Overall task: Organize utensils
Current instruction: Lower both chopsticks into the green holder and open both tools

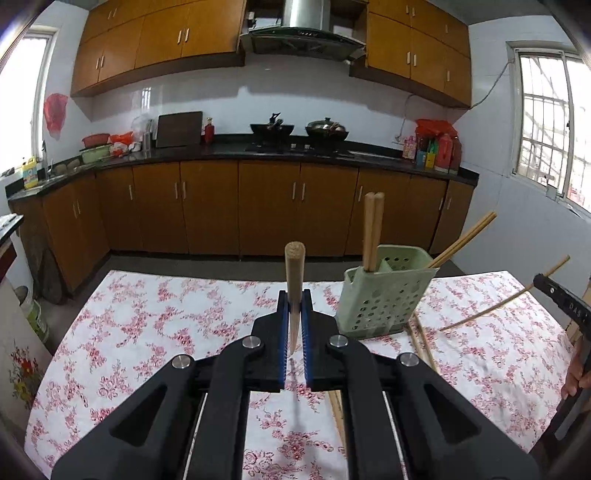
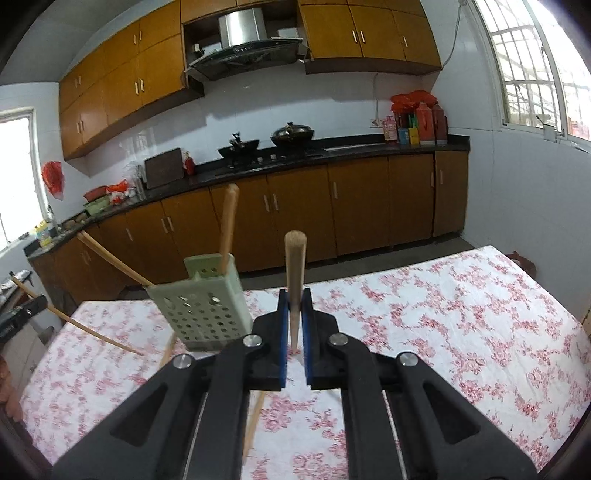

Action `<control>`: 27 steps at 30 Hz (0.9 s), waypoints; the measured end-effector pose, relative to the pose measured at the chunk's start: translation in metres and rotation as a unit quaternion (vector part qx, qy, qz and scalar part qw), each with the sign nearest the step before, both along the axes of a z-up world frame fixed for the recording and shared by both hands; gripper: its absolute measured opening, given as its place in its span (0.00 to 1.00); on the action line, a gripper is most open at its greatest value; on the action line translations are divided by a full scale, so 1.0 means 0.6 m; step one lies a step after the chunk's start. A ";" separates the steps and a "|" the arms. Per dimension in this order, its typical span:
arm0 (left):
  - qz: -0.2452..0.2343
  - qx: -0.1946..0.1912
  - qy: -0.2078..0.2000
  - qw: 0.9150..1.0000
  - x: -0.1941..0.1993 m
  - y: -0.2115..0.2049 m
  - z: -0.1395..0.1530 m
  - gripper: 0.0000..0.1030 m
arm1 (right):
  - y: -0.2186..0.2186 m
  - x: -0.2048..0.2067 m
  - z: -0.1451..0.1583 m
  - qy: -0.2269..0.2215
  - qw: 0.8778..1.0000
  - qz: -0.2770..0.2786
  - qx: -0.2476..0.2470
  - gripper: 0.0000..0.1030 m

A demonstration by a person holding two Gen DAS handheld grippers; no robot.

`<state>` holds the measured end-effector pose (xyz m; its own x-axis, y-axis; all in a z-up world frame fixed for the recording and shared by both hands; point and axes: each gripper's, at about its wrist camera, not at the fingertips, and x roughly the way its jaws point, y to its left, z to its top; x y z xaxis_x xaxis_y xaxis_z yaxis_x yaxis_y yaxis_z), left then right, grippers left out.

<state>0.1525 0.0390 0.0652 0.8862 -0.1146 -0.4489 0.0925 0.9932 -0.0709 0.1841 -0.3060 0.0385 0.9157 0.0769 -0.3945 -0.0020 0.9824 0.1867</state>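
Left tool [image 1: 294,306] clamps a tapered wooden chopstick [image 1: 294,280] upright above the floral-clothed desk [image 1: 147,332] — the perforated pale-green plastic utensil holder [image 1: 384,299] stands just to its right. Right tool [image 2: 294,306] pinches another wooden chopstick [image 2: 295,273] — holder to its left, loose chopsticks [image 2: 255,421] lying below.

We are in a home kitchen: wooden cabinets [image 1: 273,206] line the walls, a range hood [image 1: 303,33] hangs over two woks [image 1: 327,129] on the stove, and a floral tabletop [image 1: 166,325] stands nearby.
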 end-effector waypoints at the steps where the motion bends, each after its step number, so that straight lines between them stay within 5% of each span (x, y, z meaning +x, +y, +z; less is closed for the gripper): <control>1: -0.006 -0.003 -0.002 1.000 -0.003 -0.003 0.008 0.07 | 0.001 -0.004 0.017 -0.005 1.000 0.008 0.004 0.07; 14: -0.083 -0.021 -0.050 0.995 -0.015 -0.067 0.116 0.07 | 0.035 -0.028 0.178 -0.075 0.993 0.088 0.009 0.07; 23: -0.070 -0.027 -0.113 0.991 0.020 -0.105 0.178 0.07 | 0.076 0.036 0.177 -0.068 0.993 0.094 -0.013 0.07; 27: -0.062 -0.029 -0.101 0.993 0.060 -0.120 0.162 0.07 | 0.082 0.080 0.153 -0.041 0.995 0.094 -0.011 0.07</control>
<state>0.1885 -0.0329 0.1626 0.9349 -0.2490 -0.2528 0.2320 0.9680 -0.0954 0.2320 -0.2567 0.1305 0.9152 0.2412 -0.3230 -0.1995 0.9673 0.1569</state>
